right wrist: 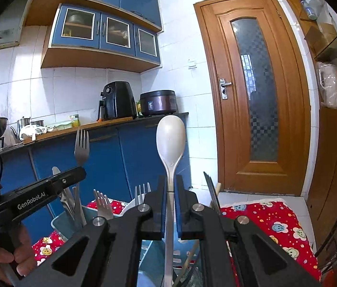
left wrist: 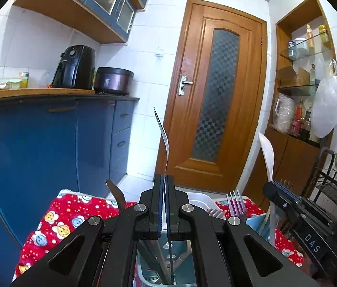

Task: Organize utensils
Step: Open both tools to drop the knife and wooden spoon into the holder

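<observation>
While my left gripper [left wrist: 164,186] stood clamped on the upright steel fork [left wrist: 164,138] and my right gripper [right wrist: 171,191] on the long silver spoon [right wrist: 171,138], both hung over the pale plastic utensil caddy [right wrist: 59,224]; the next move called for lowering each into a compartment

Ahead of both grippers the air stood open up to the door [left wrist: 218,95] and the blue cabinets [left wrist: 49,148]. Below them the holder [right wrist: 68,224] was crowded: forks [right wrist: 103,206] and a knife [left wrist: 117,195] stood upright with tips up, blocking a straight descent. The left gripper [right wrist: 73,173], clamped on a fork [right wrist: 81,147], hung just beside the right gripper [right wrist: 171,186], which gripped a spoon [right wrist: 171,138], leaving only a narrow gap between them. A wire rack [left wrist: 331,184] closed the right side. The red cloth [right wrist: 269,220] to the right lay bare.
</observation>
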A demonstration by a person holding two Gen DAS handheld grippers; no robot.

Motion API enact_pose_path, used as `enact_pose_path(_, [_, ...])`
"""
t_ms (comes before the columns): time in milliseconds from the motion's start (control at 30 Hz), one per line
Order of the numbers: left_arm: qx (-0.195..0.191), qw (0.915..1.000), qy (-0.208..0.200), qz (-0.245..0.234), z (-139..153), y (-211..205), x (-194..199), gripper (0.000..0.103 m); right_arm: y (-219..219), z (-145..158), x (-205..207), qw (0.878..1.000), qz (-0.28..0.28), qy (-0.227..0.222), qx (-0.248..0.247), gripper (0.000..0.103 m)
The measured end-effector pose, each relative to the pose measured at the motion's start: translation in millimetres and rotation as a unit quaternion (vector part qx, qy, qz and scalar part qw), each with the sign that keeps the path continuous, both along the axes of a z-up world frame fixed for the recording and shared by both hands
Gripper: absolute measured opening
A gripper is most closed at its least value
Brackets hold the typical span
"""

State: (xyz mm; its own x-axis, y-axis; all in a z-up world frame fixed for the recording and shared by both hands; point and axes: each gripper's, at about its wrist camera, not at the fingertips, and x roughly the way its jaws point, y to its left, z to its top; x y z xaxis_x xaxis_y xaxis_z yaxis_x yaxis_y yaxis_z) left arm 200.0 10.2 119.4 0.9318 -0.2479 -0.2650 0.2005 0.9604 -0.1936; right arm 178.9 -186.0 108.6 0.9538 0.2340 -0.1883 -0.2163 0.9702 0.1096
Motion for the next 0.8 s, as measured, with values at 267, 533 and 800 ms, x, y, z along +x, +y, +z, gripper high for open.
enact_pose_path(267, [-0.005,1.0,0.008,-0.003,-9,0,-3,0.002,-2,-7,0,1.0,0.002,0.012,0.005,0.008])
enact_pose_path(533, [-0.003,0.9998,0.02,-0.008,-12,-1,-6,0.002,-4,-8,-3,1.0,0.007,0.023,0.017,0.013])
enact_pose_path(800, [0.001,0.9993,0.034,-0.014,-12,-3,-11,0.018,-3,-3,-14,0.999,0.018,0.019,0.026,0.027])
